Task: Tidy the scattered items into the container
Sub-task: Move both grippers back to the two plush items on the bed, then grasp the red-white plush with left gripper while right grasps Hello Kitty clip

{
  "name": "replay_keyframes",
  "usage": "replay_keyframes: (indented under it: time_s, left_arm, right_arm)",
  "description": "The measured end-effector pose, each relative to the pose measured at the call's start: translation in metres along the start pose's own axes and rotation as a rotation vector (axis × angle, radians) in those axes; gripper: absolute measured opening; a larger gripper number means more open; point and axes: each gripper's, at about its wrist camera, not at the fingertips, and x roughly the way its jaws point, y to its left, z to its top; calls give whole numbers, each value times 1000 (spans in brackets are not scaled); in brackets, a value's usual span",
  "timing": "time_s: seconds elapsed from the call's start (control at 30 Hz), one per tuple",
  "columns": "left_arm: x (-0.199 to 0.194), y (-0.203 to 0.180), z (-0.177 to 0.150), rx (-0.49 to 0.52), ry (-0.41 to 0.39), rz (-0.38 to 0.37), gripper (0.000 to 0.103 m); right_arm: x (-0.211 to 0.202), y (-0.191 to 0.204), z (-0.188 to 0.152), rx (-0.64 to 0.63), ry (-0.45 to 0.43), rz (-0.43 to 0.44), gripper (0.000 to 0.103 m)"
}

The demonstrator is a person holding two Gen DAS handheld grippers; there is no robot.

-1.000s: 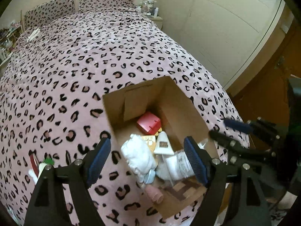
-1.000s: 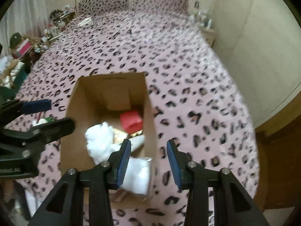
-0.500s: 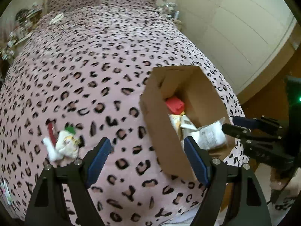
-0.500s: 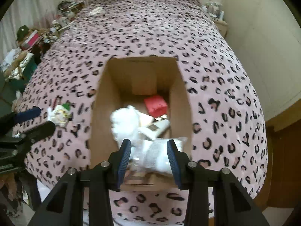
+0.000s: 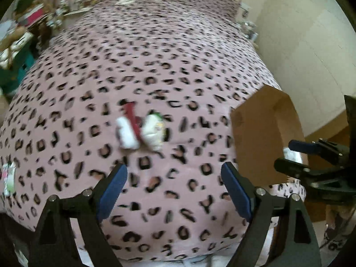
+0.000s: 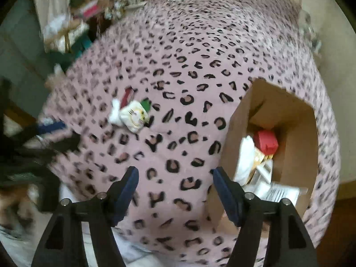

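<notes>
Brown cardboard box [image 6: 276, 146], open-topped, at right of frame on the pink leopard-print bedspread [image 6: 178, 66].
White cat-faced soft toy [image 6: 133, 115] lies left of centre; left gripper [image 5: 173, 189] and right gripper [image 6: 175, 189] both opening, nothing between.

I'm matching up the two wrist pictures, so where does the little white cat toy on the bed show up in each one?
Left wrist: white cat toy, centre, just left of middle, above the gripper fingers, blurred.
Right wrist: white cat toy, left of centre, upper half.
Shared landmark: cardboard box, to the toy's right in both views.
</notes>
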Motion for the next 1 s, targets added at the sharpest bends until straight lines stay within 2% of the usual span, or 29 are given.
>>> replay_keyframes:
  time_s: [0.07, 0.13, 0.17, 0.2, 0.23, 0.3, 0.4, 0.43, 0.67, 0.83, 1.0]
  left_arm:
    - [-4, 21, -4, -29, -5, 26, 87]
    - [-4, 39, -7, -63, -1, 34, 87]
    - [-4, 45, -8, -72, 2, 39, 87]
    - [-2, 53, -9, -86, 7, 48, 87]
    - [0, 60, -10, -95, 11, 54, 87]
    - [4, 72, -13, -110, 20, 60, 87]
    - [13, 86, -15, -125, 32, 73, 87]
    - [16, 90, -16, -129, 36, 78, 87]
    - [61, 114, -3, -170, 66, 67, 87]
    - [102, 105, 9, -99, 91, 44, 87]
    - [129, 92, 15, -26, 106, 53, 87]
  right_arm:
    - [8, 14, 4, -24, -2, -73, 71]
    - [21, 22, 10, -26, 22, -70, 71]
    - [28, 23, 13, -7, 42, -21, 71]
    - [39, 24, 17, 31, 69, 86, 71]
    - [45, 24, 19, 68, 85, 153, 71]
    - [62, 27, 22, 126, 114, 204, 71]
    - [73, 31, 31, 152, 86, 196, 71]
    - [76, 31, 33, 428, 27, 112, 71]
    - [110, 34, 65, 493, 37, 180, 71]
    - [135, 31, 94, 536, 71, 189, 71]
    - [163, 29, 119, 555, 131, 146, 71]
